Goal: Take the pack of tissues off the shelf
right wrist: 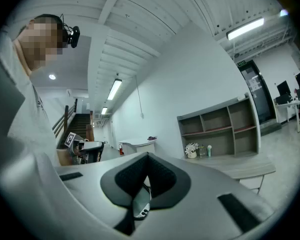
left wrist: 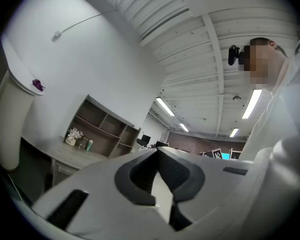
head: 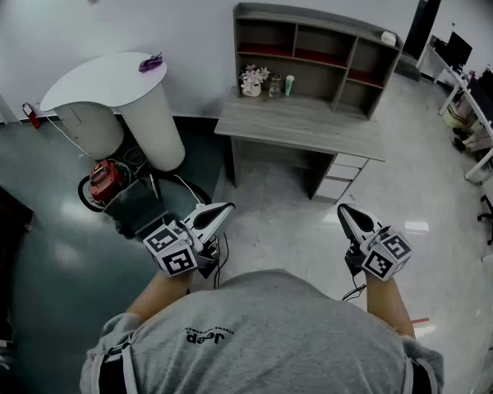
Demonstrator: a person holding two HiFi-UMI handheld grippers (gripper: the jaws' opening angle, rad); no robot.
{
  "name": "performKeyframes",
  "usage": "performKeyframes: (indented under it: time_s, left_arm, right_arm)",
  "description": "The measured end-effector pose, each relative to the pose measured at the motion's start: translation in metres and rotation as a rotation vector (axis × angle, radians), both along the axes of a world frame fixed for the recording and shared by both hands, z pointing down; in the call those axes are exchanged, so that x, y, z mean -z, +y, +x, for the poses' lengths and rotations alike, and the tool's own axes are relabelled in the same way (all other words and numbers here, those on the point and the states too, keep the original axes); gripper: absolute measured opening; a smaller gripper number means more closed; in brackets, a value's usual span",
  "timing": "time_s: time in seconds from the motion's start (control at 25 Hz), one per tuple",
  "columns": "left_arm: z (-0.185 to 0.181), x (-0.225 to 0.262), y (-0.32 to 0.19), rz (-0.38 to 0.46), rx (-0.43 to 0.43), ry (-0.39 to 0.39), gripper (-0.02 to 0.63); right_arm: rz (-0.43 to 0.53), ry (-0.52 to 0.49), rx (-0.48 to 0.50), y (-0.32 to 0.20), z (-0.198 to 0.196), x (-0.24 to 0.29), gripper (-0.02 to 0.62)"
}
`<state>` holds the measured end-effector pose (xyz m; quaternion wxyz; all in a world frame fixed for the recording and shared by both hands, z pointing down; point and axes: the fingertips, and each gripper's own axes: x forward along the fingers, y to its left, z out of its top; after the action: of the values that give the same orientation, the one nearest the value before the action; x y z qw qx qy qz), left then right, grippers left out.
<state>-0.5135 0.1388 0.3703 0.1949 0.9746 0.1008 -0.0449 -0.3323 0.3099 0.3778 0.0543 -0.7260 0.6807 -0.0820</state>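
A grey desk point(head: 300, 125) with a shelf unit point(head: 312, 56) stands across the floor, well ahead of both grippers. A small white object point(head: 388, 37), possibly the pack of tissues, lies on top of the shelf unit at its right end. My left gripper point(head: 227, 209) is held low in front of the person's body, shut and empty, its tips point(left wrist: 156, 149) meeting in the left gripper view. My right gripper point(head: 343, 212) is alongside it, also shut with nothing between its jaws point(right wrist: 147, 155). Both point toward the desk from a distance.
On the desk by the shelf stand a flower pot point(head: 252, 80), a glass bottle point(head: 274, 86) and a green tube point(head: 289, 84). A white round counter point(head: 115, 84) is at left, with a red device and cables point(head: 107, 179) on the floor. Office desks and chairs point(head: 485, 113) line the right.
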Motion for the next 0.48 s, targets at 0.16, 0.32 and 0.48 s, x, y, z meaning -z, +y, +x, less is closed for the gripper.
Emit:
performKeyframes:
  time_s: [0.16,0.32,0.48]
  left_arm:
    - [0.0019,0.0005,0.0029,0.002,-0.003,-0.001,0.011]
    - [-0.0001,0.0043,0.0032,0.004,0.000,0.007,0.011]
    - [-0.0020,0.0055,-0.0021,0.004,0.001,0.005,0.011]
  right_arm:
    - [0.010,-0.003,0.005,0.0032,0.0030,-0.0020,0.015]
    - [0.002,0.000,0.006,0.0026,0.0006,0.0020,0.015]
    - [-0.002,-0.002,0.014,-0.0037,-0.0008,0.0023,0.014]
